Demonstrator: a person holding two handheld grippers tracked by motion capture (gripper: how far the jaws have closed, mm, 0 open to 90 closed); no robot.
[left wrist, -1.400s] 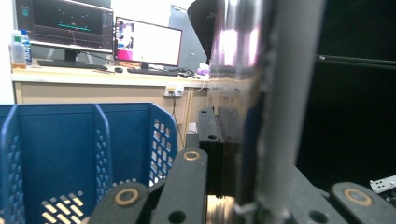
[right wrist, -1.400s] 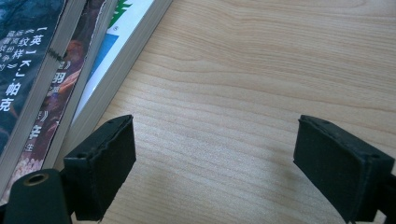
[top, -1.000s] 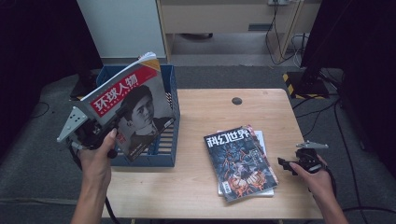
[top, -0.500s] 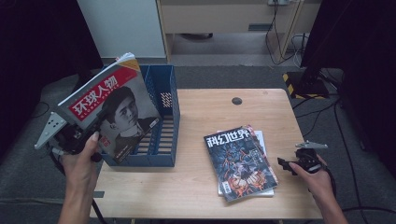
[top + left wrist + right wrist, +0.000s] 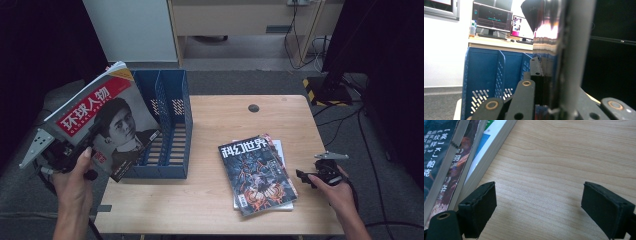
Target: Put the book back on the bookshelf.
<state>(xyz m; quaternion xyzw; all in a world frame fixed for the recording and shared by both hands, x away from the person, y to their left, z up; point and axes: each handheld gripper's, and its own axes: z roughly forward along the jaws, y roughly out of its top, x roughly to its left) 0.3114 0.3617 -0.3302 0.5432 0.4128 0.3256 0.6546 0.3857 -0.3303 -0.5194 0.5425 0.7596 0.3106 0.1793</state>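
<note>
While the left tongs (image 5: 75, 150) clench 1 magazine (image 5: 102, 120) by its lower edge, tilted just left of the rack (image 5: 172, 120), and the right tongs (image 5: 320, 176) rest released, it may sag or snag a divider.

Magazine (image 5: 102, 125): red title band with white characters, monochrome portrait. File rack (image 5: 170, 125): blue, slotted walls. Stacked magazines (image 5: 257, 172): dark cover, orange-and-blue artwork, white title. Surface (image 5: 220, 125): light wood grain. Hand-held gripper pads (image 5: 480, 207): black.
</note>
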